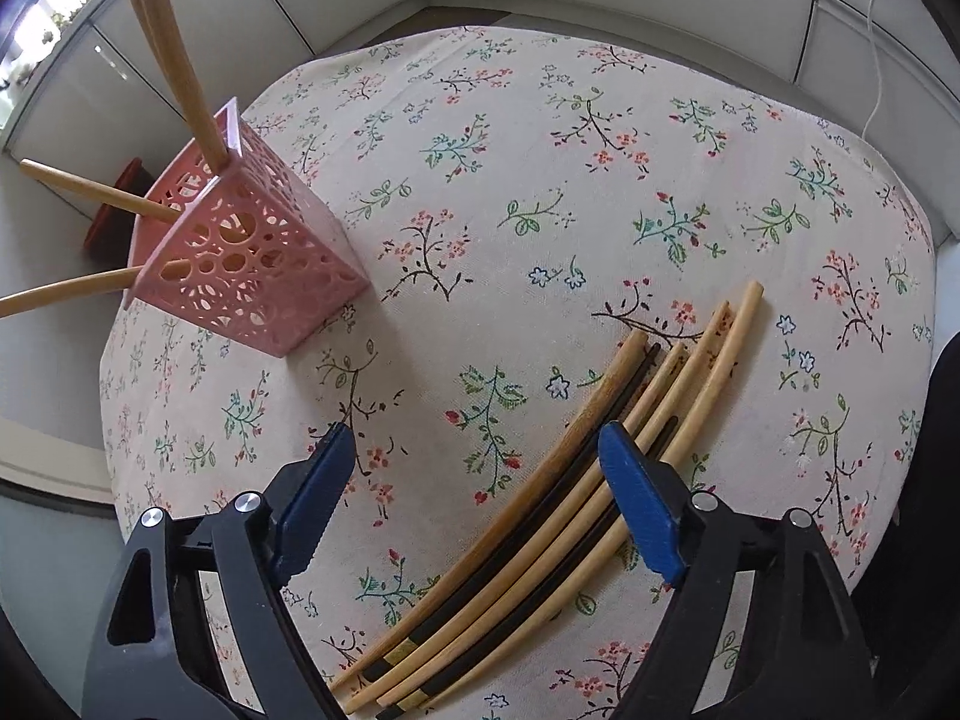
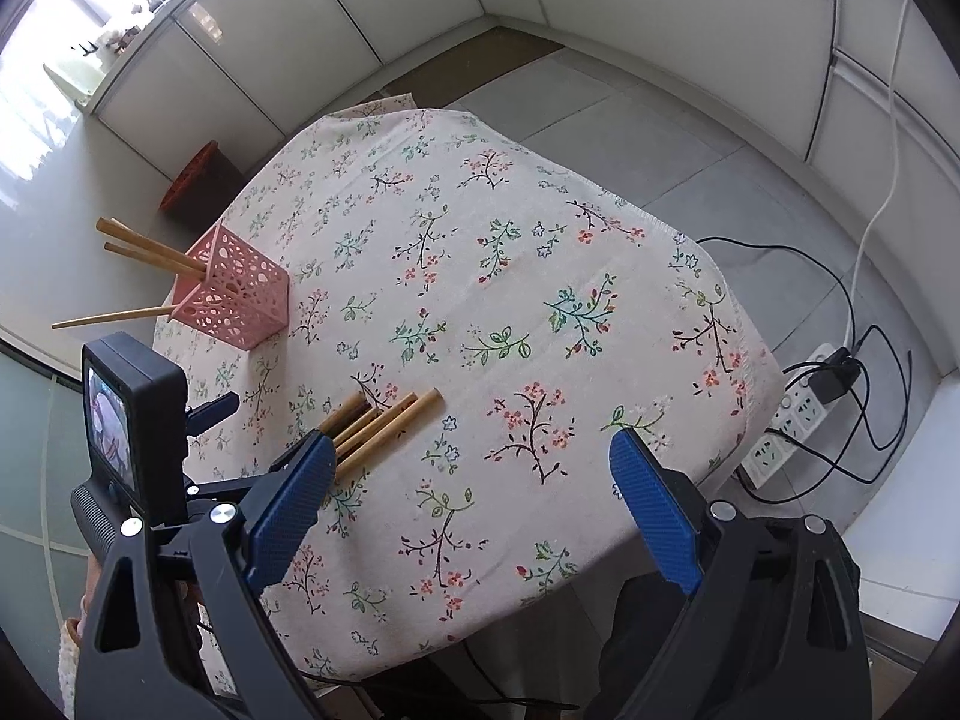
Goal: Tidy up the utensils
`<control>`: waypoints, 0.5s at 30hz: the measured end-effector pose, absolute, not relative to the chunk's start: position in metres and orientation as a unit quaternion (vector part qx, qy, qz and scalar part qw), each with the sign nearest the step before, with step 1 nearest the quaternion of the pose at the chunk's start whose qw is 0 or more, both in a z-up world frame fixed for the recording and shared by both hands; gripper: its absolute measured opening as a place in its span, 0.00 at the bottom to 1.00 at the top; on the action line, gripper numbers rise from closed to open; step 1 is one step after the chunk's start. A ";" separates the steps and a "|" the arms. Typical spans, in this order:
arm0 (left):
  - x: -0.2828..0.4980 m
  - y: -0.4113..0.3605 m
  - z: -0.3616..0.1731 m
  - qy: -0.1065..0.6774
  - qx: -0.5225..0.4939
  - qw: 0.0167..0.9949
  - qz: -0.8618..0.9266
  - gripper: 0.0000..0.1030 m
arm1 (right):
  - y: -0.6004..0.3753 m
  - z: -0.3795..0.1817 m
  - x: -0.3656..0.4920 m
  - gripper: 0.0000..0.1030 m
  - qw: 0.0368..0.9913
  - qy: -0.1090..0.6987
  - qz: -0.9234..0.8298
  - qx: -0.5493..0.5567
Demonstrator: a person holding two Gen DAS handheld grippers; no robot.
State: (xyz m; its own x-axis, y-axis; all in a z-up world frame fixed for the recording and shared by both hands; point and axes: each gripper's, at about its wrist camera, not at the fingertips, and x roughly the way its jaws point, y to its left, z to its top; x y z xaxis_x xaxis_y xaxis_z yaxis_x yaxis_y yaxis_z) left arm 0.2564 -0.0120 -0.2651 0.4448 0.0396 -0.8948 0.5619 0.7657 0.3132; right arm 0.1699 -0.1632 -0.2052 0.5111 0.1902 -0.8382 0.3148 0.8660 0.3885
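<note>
A pink perforated holder (image 1: 246, 252) stands at the table's left edge with several wooden chopsticks (image 1: 174, 66) sticking out of it; it also shows in the right wrist view (image 2: 231, 300). A bundle of loose chopsticks (image 1: 540, 510), pale wood and dark ones, lies on the floral tablecloth (image 1: 540, 180). My left gripper (image 1: 474, 450) is open and empty, low over the cloth, its right finger above the bundle. My right gripper (image 2: 474, 456) is open and empty, higher, to the right of the bundle (image 2: 384, 420).
The small table (image 2: 600, 276) has drop-offs on all sides. A power strip with cables (image 2: 792, 414) lies on the floor at right. A reddish basket (image 2: 192, 174) sits on the floor beyond the holder. White cabinets line the walls.
</note>
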 end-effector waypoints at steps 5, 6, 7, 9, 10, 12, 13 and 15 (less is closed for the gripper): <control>0.262 -0.012 -0.267 0.501 0.293 0.796 -0.169 0.77 | -0.165 -0.210 0.172 0.87 0.828 0.497 -0.041 0.257; 0.262 -0.012 -0.267 0.500 0.293 0.797 -0.170 0.77 | -0.166 -0.211 0.173 0.87 0.827 0.498 -0.042 0.258; 0.263 -0.013 -0.266 0.498 0.294 0.797 -0.172 0.77 | -0.167 -0.212 0.173 0.87 0.826 0.499 -0.043 0.258; 0.265 -0.014 -0.267 0.499 0.299 0.795 -0.174 0.77 | -0.167 -0.214 0.174 0.87 0.825 0.501 -0.045 0.260; 0.267 -0.015 -0.270 0.500 0.302 0.793 -0.171 0.79 | -0.167 -0.216 0.175 0.87 0.824 0.502 -0.045 0.260; 0.273 -0.015 -0.271 0.505 0.289 0.793 -0.180 0.79 | -0.166 -0.218 0.176 0.87 0.821 0.506 -0.045 0.259; 0.276 -0.015 -0.271 0.509 0.282 0.793 -0.181 0.79 | -0.166 -0.220 0.177 0.87 0.820 0.508 -0.046 0.258; 0.287 -0.013 -0.275 0.516 0.278 0.794 -0.159 0.75 | -0.167 -0.221 0.178 0.87 0.819 0.511 -0.048 0.258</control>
